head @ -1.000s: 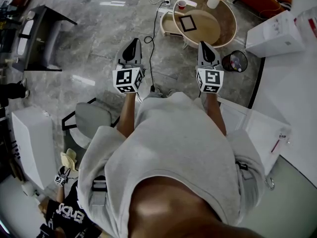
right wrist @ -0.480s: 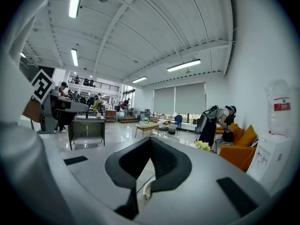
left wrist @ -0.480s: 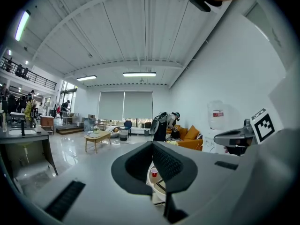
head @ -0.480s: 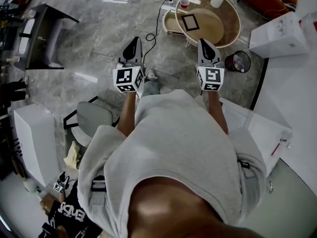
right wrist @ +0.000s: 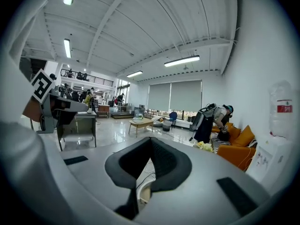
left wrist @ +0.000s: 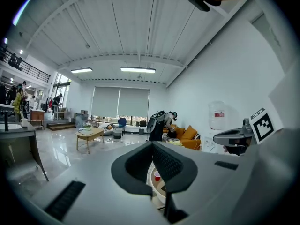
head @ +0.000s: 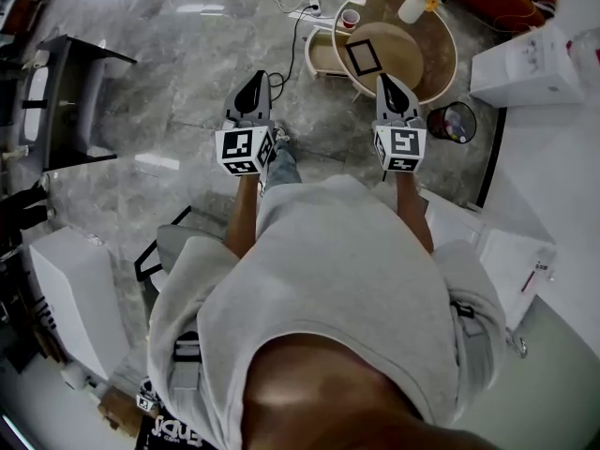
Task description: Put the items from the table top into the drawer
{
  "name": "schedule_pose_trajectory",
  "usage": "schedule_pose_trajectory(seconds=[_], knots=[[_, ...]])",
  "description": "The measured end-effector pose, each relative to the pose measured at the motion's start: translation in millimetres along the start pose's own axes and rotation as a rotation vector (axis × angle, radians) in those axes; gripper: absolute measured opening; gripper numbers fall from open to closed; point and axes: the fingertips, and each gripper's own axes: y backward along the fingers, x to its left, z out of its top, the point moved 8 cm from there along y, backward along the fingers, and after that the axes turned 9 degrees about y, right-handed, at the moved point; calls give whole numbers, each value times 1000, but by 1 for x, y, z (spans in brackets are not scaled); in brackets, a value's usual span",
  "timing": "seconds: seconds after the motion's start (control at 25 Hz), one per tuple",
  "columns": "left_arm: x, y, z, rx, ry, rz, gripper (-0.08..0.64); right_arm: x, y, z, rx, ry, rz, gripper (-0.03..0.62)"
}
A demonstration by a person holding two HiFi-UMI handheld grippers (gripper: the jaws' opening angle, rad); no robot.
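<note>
The left gripper (head: 251,81) and right gripper (head: 390,82) are hovering closed, empty. We are judging the red cup (head: 352,17) on the far desk (head: 429,52) light and crushable, best pinched gently at its rim.

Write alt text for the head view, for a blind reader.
A person in a grey T-shirt holds the left gripper and right gripper forward, both shut and empty, above a marble floor. Ahead: a round table with a red cup.
</note>
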Motion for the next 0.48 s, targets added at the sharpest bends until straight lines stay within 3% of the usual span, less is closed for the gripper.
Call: schedule_pose_trajectory(seconds=[0.48], knots=[[192, -99, 48, 35, 58, -37, 15, 70, -166, 65, 95, 1, -46, 23]])
